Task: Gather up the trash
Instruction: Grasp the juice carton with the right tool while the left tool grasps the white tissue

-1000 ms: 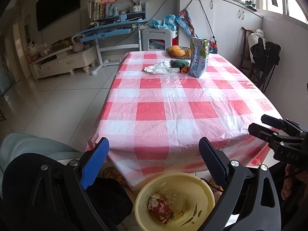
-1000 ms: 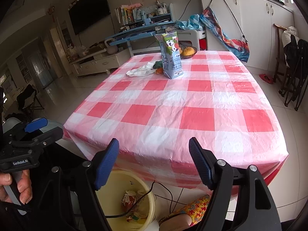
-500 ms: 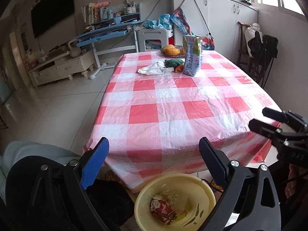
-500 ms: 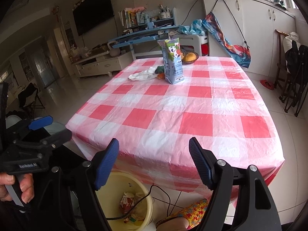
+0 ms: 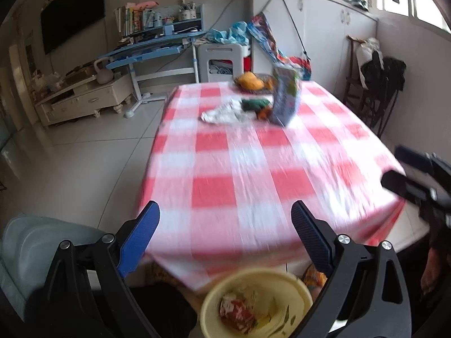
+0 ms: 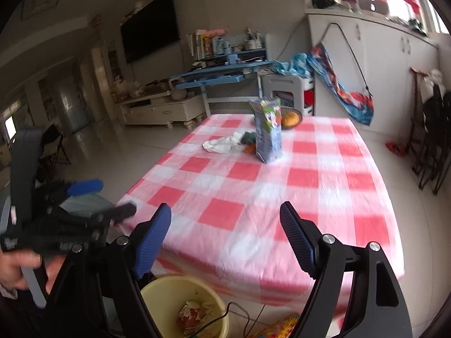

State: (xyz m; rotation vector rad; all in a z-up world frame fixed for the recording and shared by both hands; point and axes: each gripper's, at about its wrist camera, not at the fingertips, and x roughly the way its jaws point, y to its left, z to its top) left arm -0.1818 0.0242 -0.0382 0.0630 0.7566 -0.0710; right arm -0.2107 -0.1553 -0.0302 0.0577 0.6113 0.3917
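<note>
Now, left wrist view: left tongs [image 5: 222, 236] gape wide, nothing between the pads, poised over the near edge of the checked desk [image 5: 253, 169]. Yellow bin [image 5: 258, 304] sits at 6 o'clock below the edge, wrappers already inside; likely parked there so trash drops straight in. Remaining trash lies at 12 o'clock, far end: crumpled white wrapper [image 5: 222, 114], upright carton [image 5: 286, 100], fruit bowl [image 5: 251, 82] behind. Right wrist view: right tongs [image 6: 225, 238] wide apart and empty, jaws just opened further. Carton [image 6: 269, 129] and wrapper [image 6: 222, 145] at 12 o'clock, bin [image 6: 184, 307] at 7 o'clock. Carton print too blurred to read; lettering on the neighbouring tool illegible.
</note>
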